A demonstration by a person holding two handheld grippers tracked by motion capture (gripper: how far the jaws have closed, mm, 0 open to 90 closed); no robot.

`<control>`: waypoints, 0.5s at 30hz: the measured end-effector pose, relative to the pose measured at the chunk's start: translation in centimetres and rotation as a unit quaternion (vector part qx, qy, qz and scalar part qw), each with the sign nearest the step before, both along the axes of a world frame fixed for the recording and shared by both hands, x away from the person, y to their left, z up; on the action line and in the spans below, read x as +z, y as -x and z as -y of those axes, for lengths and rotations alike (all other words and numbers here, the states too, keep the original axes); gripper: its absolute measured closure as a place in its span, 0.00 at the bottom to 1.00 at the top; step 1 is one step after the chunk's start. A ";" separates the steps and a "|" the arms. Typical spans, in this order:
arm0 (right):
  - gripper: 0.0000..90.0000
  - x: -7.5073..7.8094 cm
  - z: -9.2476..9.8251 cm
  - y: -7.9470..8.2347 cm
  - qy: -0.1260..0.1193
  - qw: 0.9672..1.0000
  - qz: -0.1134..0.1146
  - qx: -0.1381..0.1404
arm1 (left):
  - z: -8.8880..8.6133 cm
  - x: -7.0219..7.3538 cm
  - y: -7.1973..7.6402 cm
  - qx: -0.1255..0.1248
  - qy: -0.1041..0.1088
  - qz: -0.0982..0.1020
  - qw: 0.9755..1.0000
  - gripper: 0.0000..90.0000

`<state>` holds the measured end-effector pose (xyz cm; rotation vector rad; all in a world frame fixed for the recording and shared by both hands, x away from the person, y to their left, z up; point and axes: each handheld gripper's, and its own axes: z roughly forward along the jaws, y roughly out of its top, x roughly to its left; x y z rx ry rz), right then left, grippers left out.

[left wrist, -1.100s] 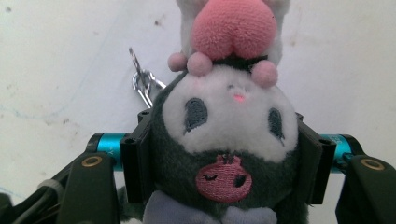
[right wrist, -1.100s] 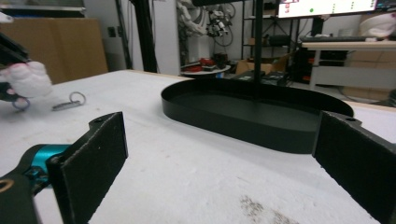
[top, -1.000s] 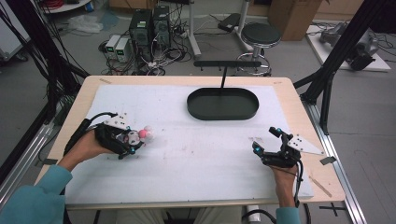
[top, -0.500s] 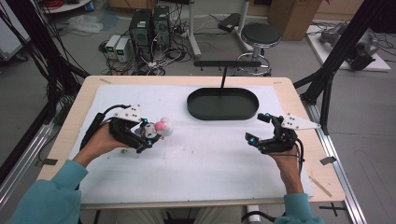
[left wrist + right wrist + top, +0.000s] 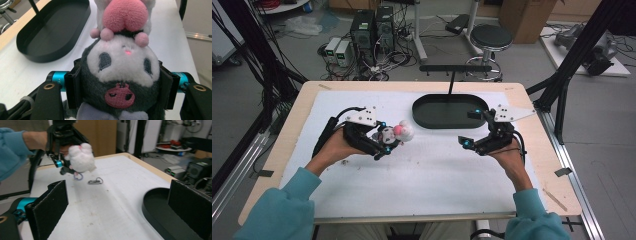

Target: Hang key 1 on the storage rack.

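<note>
**Visitor:** What does the table look like from where you stand?

**Onlooker:** A pale wooden table (image 5: 532, 165) with a white padded mat (image 5: 432, 175) over most of its top. The mat is speckled with a few dark crumbs. Black frame posts rise at both sides. Behind the table, on a grey floor, sit computer towers (image 5: 372, 30) in a tangle of cables, a round black stool (image 5: 492, 37) and a cardboard box (image 5: 524, 15).

**Visitor:** What stands on the mat?

**Onlooker:** A shallow black oval plastic tray (image 5: 447, 111) near the far edge, empty inside. A thin black stand with a crossbar (image 5: 455, 68) rises just behind it.

**Visitor:** And the grippers?

**Onlooker:** The left gripper (image 5: 387, 142) is clamped on a small grey-and-white plush toy with a pink tuft (image 5: 122, 67), its pads pressing the toy's head from both sides. The toy is lifted off the mat, left of the tray and apart from it. A small metal clasp (image 5: 95, 180) dangles beneath it. The right gripper (image 5: 469, 129) hovers at the tray's right end, jaws spread wide with nothing between them.

**Visitor:** Anything blocking the way?

**Onlooker:** The mat between toy and tray lies bare.
</note>
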<state>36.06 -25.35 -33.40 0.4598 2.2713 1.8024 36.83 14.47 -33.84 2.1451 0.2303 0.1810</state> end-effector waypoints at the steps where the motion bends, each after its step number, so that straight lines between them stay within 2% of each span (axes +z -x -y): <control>1: 0.03 0.2 -0.3 -0.2 0.002 1.000 0.003 0.010 | 0.3 0.1 -0.1 -0.002 0.005 -0.001 1.000 0.40; 3: 0.03 0.7 -0.8 -0.6 0.004 1.000 0.003 0.025 | 0.8 0.1 -0.3 -0.006 0.012 -0.003 1.000 0.40; 6: 0.03 1.3 -1.6 -1.1 0.003 0.999 -0.004 0.046 | 1.4 0.1 -0.4 -0.011 0.012 -0.003 1.000 0.40; 8: 0.03 1.6 -2.1 -1.3 0.016 0.998 -0.007 0.054 | 1.9 0.1 -0.5 -0.020 0.014 -0.005 1.000 0.40; 11: 0.03 2.0 -2.8 -1.5 0.043 0.997 0.001 0.064 | 2.4 0.3 -0.6 -0.027 0.014 -0.004 1.000 0.40; 12: 0.03 2.1 -3.0 -1.7 0.046 0.997 0.006 0.067 | 2.6 0.3 -0.6 -0.029 0.017 -0.005 0.999 0.40; 15: 0.03 2.3 -3.6 -2.1 0.049 0.995 -0.003 0.083 | 3.0 0.6 -0.7 -0.034 0.019 -0.005 0.999 0.40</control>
